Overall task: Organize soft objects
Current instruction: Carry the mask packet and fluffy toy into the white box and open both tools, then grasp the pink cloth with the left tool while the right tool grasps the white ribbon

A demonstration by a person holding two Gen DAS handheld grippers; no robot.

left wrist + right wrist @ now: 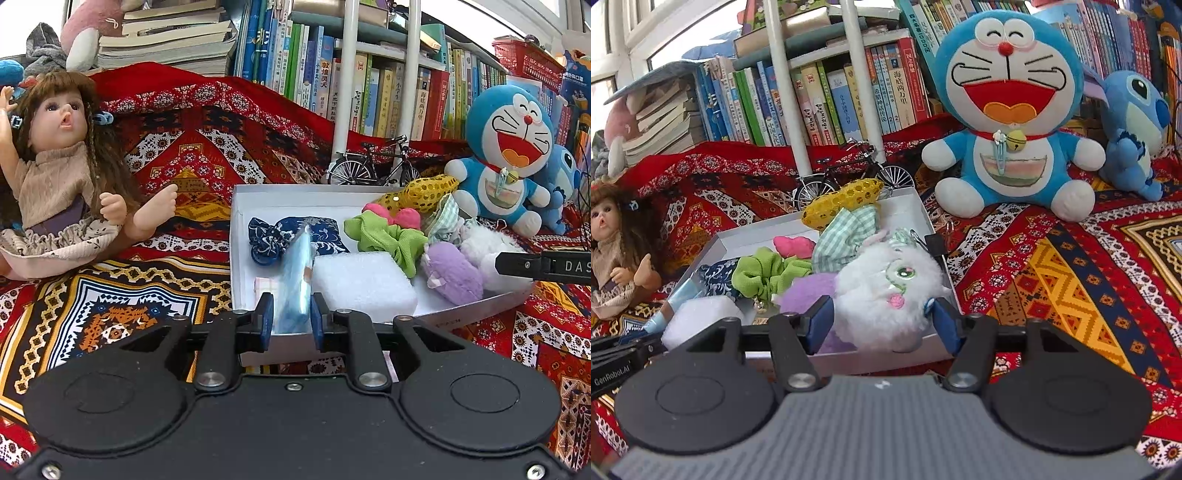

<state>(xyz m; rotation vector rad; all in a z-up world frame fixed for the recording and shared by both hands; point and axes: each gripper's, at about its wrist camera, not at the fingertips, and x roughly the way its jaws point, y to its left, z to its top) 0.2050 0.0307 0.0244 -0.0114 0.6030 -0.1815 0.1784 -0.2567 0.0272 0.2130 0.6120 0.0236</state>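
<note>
A white box [240,236] [923,218] lies on the patterned cloth and holds several soft things: a navy pouch [295,230], a green scrunchie [388,236] [761,273], a white foam block [364,282] [698,317], a purple plush [452,273] and a white fluffy plush [886,291] [487,247]. My left gripper [291,317] is shut on a light blue soft pack [297,269] [670,306], held over the box's near edge. My right gripper [882,325] [532,266] has its jaws on both sides of the white plush, touching its fur.
A doll [62,166] [613,254] sits left of the box. A Doraemon plush [506,155] [1008,110] and a blue Stitch plush [1134,133] sit at the right. A model bicycle [373,166] and bookshelves [369,92] stand behind the box.
</note>
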